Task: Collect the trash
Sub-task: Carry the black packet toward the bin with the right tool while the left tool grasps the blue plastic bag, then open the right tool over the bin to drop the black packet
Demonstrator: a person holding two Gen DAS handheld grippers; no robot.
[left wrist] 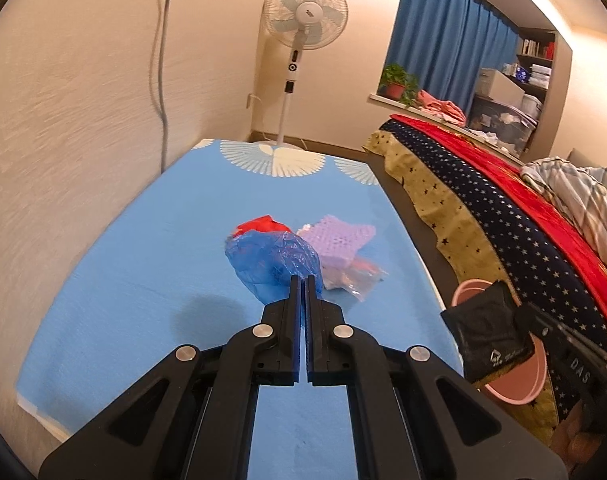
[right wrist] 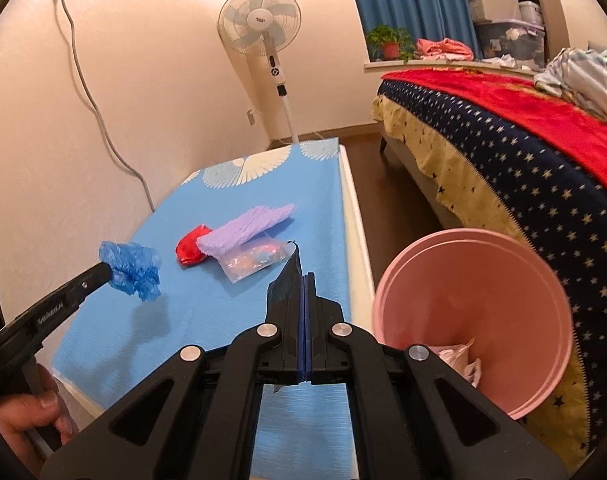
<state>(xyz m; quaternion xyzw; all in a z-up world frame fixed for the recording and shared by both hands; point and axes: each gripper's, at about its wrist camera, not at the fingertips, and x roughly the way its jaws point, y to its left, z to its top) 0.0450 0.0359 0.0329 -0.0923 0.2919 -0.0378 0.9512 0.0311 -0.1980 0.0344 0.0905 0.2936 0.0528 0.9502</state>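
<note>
Tongs: L clamps blue bag, R black wrapper, beside bin.

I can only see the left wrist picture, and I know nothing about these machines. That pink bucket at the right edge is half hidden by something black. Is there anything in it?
Observer: Yes. In the right wrist view the pink bucket is open to the camera, and crumpled pale trash lies at its bottom.
Operator: And the black thing?
Observer: A black plastic wrapper, pinched in the right hand-held gripper, beside the bucket's rim.
Operator: Is my blue bag off the table?
Observer: Yes. The left hand-held gripper holds the blue plastic bag in the air; its shadow falls on the blue tablecloth beneath.
Operator: What is left?
Observer: A red scrap, purple foam and a clear packet.
</note>
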